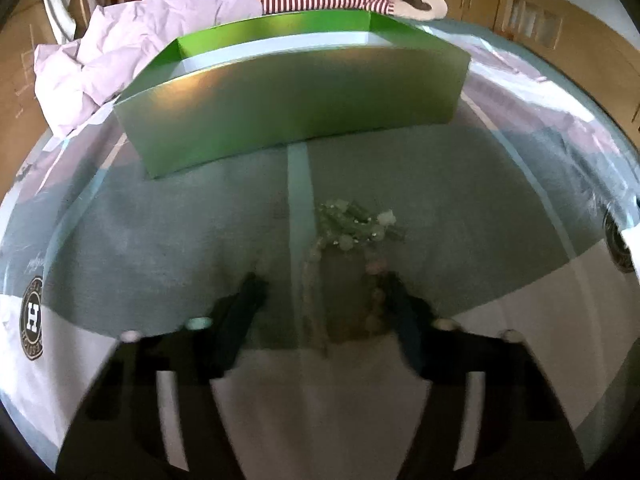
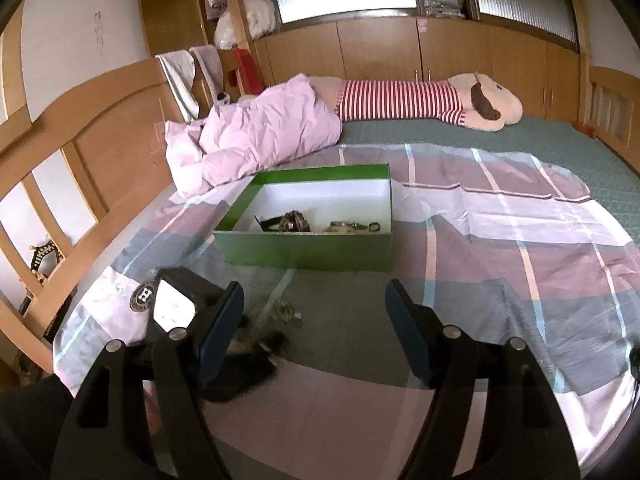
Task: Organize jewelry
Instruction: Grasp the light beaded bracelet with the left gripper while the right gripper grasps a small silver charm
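A pale green beaded necklace lies on the checked sheet, its strands running back between my left gripper's open fingers, low over the bed. The necklace also shows in the right wrist view, beside the left gripper's body. A green box with a white inside stands just beyond. In the right wrist view the box holds several jewelry pieces near its front wall. My right gripper is open and empty, held higher above the sheet.
A crumpled pink duvet lies behind the box on the left. A long plush dog in a red striped shirt lies along the far side. The wooden headboard rises at the left. Cupboards line the back wall.
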{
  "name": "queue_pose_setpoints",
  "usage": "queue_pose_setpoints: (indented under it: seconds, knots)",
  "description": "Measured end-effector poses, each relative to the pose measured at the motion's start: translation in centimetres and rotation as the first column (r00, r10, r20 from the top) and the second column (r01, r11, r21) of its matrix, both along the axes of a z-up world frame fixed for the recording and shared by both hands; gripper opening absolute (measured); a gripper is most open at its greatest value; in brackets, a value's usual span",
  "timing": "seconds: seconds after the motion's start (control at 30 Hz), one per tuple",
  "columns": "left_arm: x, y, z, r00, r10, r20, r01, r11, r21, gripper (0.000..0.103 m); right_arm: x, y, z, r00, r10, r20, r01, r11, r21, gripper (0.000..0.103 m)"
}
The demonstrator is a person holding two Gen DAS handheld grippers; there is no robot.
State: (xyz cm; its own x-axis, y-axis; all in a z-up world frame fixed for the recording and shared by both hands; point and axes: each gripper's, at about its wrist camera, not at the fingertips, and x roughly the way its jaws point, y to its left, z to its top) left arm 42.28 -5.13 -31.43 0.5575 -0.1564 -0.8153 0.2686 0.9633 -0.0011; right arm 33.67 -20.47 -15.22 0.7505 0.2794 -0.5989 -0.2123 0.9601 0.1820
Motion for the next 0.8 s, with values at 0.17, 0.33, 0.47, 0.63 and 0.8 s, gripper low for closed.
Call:
queue_pose_setpoints:
  seconds: [0.17, 0.33, 0.47, 0.63, 0.8]
  knots:
    - [-0.2, 2.4, 1.3, 0.999, -0.003, -0.041, 0.001, 0.999, -0.046, 0.015, 1.8, 0.7, -1.9, 0.999, 0.015, -0.048, -0.018, 0.999, -0.049, 0.072]
    - [-3.1, 3.8, 5.3, 1.000, -0.023, 0.021, 0.024, 0.998, -0.058, 0.016, 3.8, 2.6, -4.7, 0.994, 0.047, -0.099, -0.056, 0.994, -0.093, 0.072]
    - [-6.2, 5.1, 10.1, 0.993, -0.046, 0.112, 0.053, 0.996, -0.066, 0.016, 5.6, 5.3, -8.2, 0.982, 0.106, -0.156, -0.125, 0.985, -0.117, 0.072]
    - [-8.3, 6.4, 14.8, 0.974, -0.025, 0.225, 0.051, 0.992, -0.112, 0.016, 8.2, 8.6, -11.3, 0.972, 0.121, -0.201, -0.150, 0.979, -0.138, 0.072]
    - [-8.1, 7.2, 15.9, 0.971, -0.015, 0.239, 0.050, 0.989, -0.139, 0.016, 10.4, 10.4, -13.8, 0.964, 0.115, -0.241, -0.151, 0.979, -0.139, 0.072]
